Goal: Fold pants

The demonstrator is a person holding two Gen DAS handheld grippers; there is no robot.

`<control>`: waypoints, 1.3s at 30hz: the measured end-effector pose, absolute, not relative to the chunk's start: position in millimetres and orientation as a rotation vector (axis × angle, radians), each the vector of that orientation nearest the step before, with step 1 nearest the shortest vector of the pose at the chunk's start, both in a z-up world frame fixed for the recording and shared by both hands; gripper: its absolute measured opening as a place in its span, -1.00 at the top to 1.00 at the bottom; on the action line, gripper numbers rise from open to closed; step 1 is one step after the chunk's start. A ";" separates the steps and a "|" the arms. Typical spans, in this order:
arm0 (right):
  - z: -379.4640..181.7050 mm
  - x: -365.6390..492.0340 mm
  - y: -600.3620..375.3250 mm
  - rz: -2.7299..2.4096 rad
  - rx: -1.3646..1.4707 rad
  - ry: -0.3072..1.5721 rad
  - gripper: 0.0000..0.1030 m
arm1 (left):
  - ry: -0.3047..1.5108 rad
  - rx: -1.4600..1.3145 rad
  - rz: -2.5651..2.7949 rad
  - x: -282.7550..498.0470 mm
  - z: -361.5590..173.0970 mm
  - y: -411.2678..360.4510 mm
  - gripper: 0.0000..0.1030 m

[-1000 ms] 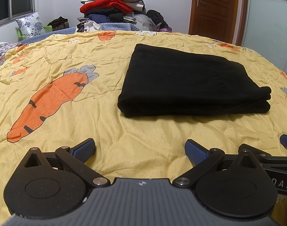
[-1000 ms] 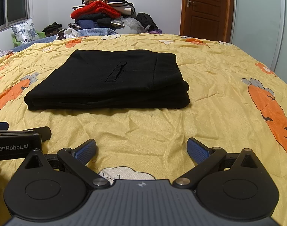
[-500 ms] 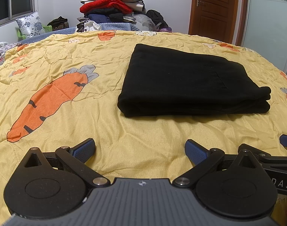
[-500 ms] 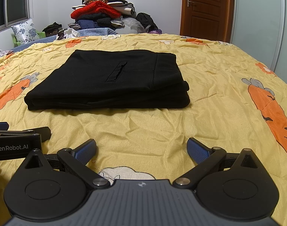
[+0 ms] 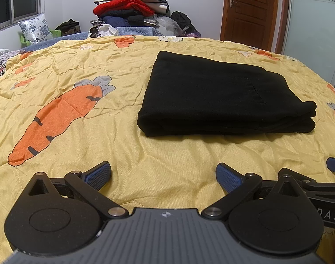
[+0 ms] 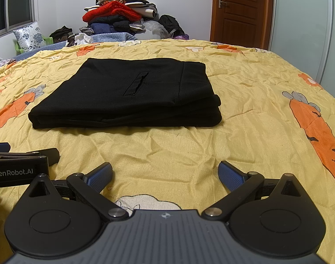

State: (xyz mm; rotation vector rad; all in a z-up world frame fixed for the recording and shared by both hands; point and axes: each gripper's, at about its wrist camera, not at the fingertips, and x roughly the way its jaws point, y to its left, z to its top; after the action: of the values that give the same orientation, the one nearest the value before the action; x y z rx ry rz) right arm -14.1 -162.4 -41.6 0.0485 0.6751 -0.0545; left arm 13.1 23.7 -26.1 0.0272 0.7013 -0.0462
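The black pants [image 5: 220, 96] lie folded in a flat rectangular stack on the yellow carrot-print bedspread [image 5: 79, 70]. They also show in the right wrist view [image 6: 128, 96], with a pocket slit on top. My left gripper [image 5: 163, 175] is open and empty, low over the bedspread in front of the pants, apart from them. My right gripper [image 6: 165, 173] is open and empty, likewise in front of the pants. The right gripper's body shows at the right edge of the left wrist view [image 5: 317, 189]; the left gripper's body shows at the left edge of the right wrist view [image 6: 20, 165].
A tall pile of clothes [image 5: 130, 11] stands at the far side of the bed against the wall. A flowered pillow [image 5: 35, 29] leans under the window at far left. A wooden door [image 5: 250, 11] and a glass panel are at the far right.
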 end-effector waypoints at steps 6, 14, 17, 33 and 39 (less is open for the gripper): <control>-41.6 -14.1 -162.8 -0.055 0.049 0.675 -1.00 | 0.701 0.027 -0.046 13.0 -26.2 23.7 -1.00; -41.6 -14.1 -162.9 -0.054 0.049 0.675 -1.00 | 0.701 0.027 -0.046 13.0 -26.3 23.8 -1.00; -41.6 -14.1 -162.8 -0.055 0.049 0.675 -1.00 | 0.700 0.026 -0.047 12.7 -26.1 23.6 -1.00; -41.7 -14.1 -162.9 -0.055 0.049 0.675 -1.00 | 0.699 0.021 -0.045 12.7 -25.9 23.7 -1.00; -41.7 -14.0 -162.7 -0.055 0.049 0.675 -1.00 | 0.696 0.010 -0.045 12.0 -25.1 24.6 -1.00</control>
State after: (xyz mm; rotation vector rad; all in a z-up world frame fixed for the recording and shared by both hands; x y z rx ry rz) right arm -14.0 -162.7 -41.7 0.0485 0.6751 -0.0545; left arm 12.0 24.6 -25.1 0.0100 0.6957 -0.0449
